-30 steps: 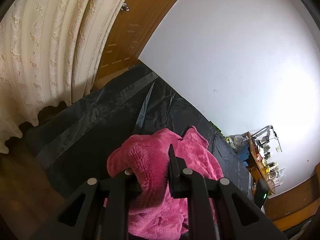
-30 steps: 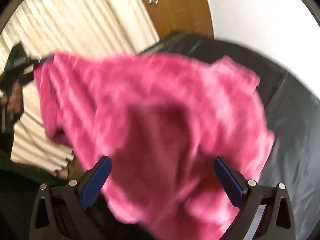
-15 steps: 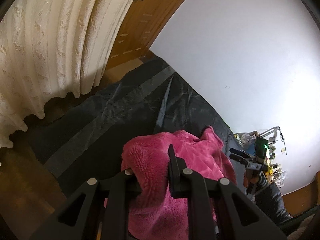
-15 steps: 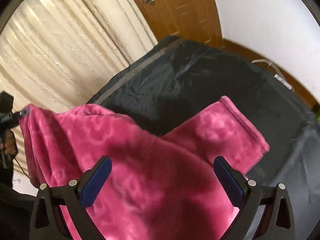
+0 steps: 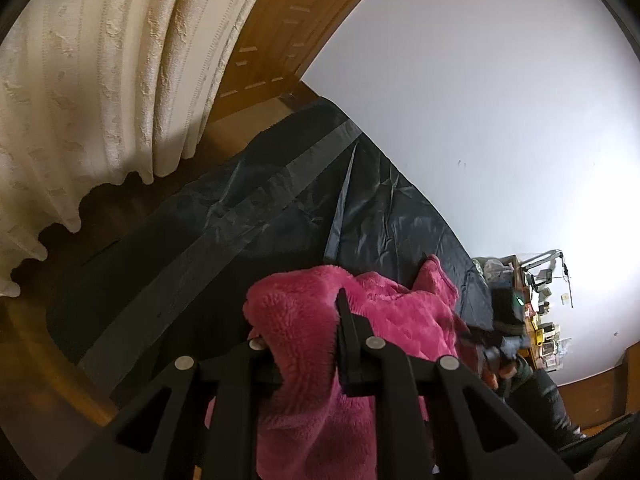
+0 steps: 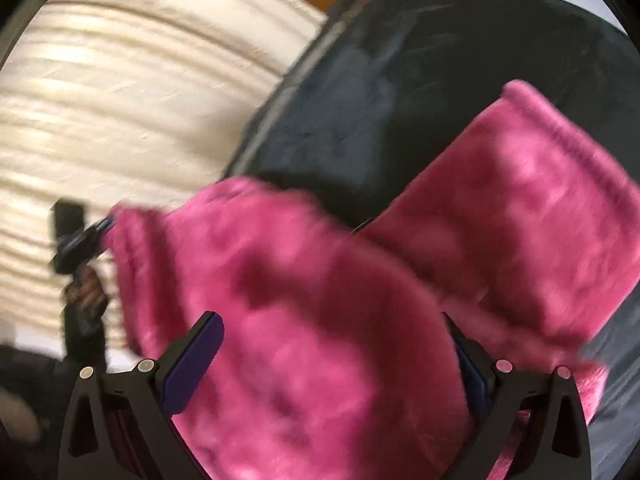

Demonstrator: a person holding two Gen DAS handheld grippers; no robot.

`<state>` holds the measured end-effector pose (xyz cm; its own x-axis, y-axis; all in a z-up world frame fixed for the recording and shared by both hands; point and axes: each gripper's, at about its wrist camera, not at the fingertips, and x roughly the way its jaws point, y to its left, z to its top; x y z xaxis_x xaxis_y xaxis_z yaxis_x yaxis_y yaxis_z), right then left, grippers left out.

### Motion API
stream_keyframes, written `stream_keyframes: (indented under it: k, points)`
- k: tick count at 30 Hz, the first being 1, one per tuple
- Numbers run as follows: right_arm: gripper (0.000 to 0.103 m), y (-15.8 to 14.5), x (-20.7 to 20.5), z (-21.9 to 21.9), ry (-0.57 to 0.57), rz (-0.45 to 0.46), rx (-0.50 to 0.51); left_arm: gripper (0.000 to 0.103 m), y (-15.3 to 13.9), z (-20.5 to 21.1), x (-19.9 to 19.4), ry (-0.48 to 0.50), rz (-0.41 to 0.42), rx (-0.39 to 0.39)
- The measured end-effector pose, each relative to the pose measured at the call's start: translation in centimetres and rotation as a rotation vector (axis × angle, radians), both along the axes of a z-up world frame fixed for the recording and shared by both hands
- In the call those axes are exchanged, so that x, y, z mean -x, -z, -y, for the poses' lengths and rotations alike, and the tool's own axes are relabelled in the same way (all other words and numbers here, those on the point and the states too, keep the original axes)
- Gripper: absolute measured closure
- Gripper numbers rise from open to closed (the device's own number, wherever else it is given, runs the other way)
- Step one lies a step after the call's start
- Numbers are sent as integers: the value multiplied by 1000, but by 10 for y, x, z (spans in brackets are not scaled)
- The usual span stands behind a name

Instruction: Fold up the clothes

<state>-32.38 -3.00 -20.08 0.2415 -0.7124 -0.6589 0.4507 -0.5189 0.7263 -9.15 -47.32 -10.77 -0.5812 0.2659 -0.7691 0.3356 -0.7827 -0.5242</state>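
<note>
My left gripper [image 5: 298, 316] is clamped on a thick bunch of the pink fleece garment [image 5: 360, 344]; the fuzzy cloth bulges up between the two black fingers [image 5: 348, 332] and spills down toward the near edge of the left wrist view. The rest of the garment trails off to the right, over the dark sheet [image 5: 224, 220] that covers the flat surface, with one pointed corner standing up at its far right side.

In the right wrist view the picture is smeared, but my right gripper [image 6: 332, 356] has its jaws spread wide, the blue pads [image 6: 196, 356] well apart, and the pink fleece garment [image 6: 320, 320] drapes across the gap between them. Whether the pads actually touch the cloth I cannot tell. One flap with a rolled hem reaches out to the far right over the dark sheet [image 6: 400, 80]. At the left of that view my left gripper [image 6: 76, 240] shows small, pinching the garment's far left corner.

A cream curtain [image 5: 100, 80] hangs at the left, a wooden door [image 5: 288, 24] stands behind it, and a white wall [image 5: 480, 100] fills the right. A cluttered desk [image 5: 536, 300] sits far right.
</note>
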Motion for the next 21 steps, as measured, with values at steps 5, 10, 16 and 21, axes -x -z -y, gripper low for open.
stream_keyframes:
  k: [5, 10, 16, 21]
  points:
    - [0, -28, -52, -21, -34, 13, 78, 86, 3, -8, 18, 18, 5, 11]
    - [0, -44, -122, -26, -112, -3, 82, 86, 0, -20, 27, 34, -2, 20]
    - [0, -41, -186, -31, -115, -42, -21, 86, -7, -36, 19, 47, -17, 51]
    - [0, -42, -187, -34, 18, -75, 2, 86, -12, -42, 7, 44, -26, 77]
